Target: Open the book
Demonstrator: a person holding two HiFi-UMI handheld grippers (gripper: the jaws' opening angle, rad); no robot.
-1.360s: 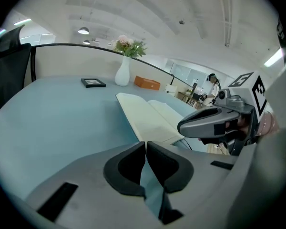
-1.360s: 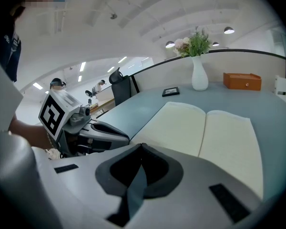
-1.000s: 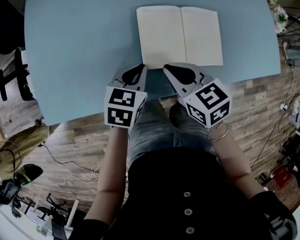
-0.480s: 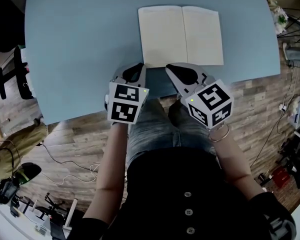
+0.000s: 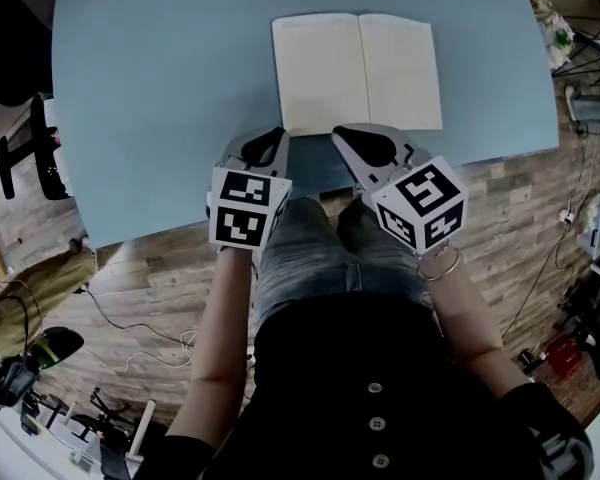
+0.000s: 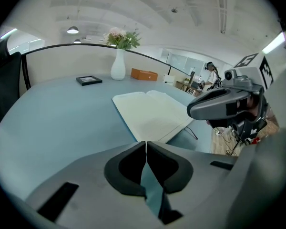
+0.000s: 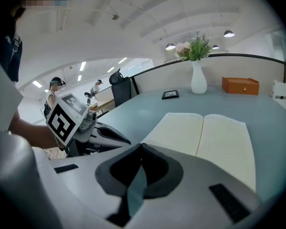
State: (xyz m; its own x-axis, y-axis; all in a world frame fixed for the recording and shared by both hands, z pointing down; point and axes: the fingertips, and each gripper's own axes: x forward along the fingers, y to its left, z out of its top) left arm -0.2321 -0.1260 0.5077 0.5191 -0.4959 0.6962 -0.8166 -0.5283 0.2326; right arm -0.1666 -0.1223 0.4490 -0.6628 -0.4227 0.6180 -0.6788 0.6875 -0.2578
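Book (image 5: 357,72) stays open; left tongs (image 5: 281,134) and right tongs (image 5: 338,132) stay closed, unmoved.

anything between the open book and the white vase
Just bare table between book and vase, seen in the right gripper view; the black frame sits off to the side.

— What's the desk (image 5: 160,88) like?
— Pale blue, with a rounded far edge.
— What lies on it?
— A book (image 5: 357,71) lying open, pages up, near the front edge. At the far side stand a white vase (image 6: 118,65), an orange box (image 6: 144,74) and a small dark frame (image 6: 89,80).
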